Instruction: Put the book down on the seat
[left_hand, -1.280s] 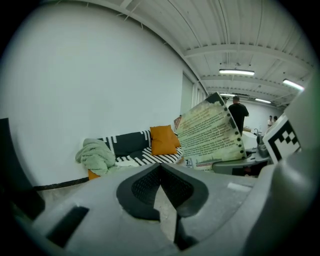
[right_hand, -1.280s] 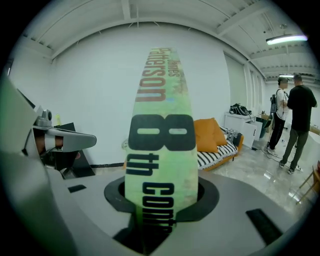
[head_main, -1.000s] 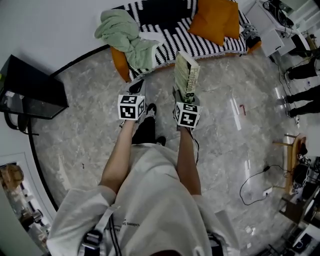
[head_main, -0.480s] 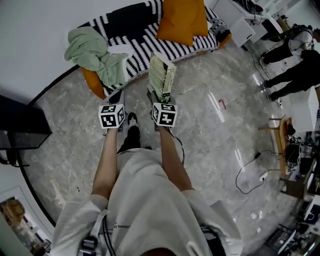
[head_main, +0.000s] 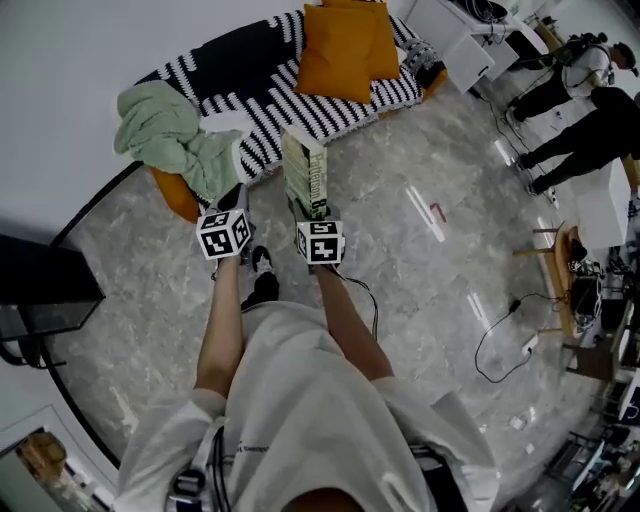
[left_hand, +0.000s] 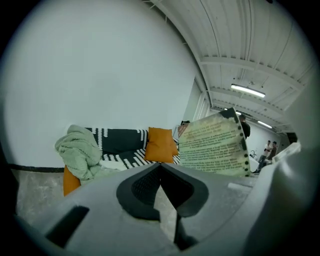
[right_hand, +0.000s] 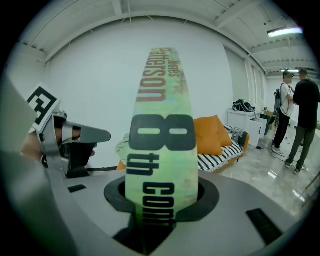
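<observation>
A thick green-covered book (head_main: 305, 175) stands upright, spine toward me, with my right gripper (head_main: 304, 210) shut on its lower end. In the right gripper view the book's spine (right_hand: 160, 150) fills the middle between the jaws. My left gripper (head_main: 232, 196) hangs just left of it, shut and holding nothing, and its jaws meet at the tips (left_hand: 160, 167). The book's back cover (left_hand: 212, 145) shows at the right of the left gripper view. Ahead lies the sofa seat (head_main: 270, 100) with a black-and-white striped cover, just beyond both grippers.
A green blanket (head_main: 170, 135) is heaped on the sofa's left end, and an orange cushion (head_main: 345, 45) leans at its right. Two people (head_main: 570, 90) stand at the far right. A black box (head_main: 40, 290) sits at the left, and a cable (head_main: 500, 340) trails on the marble floor.
Both grippers and the book have moved along toward the sofa's blanket end. The book stays upright in the right gripper, and the left gripper stays shut.
</observation>
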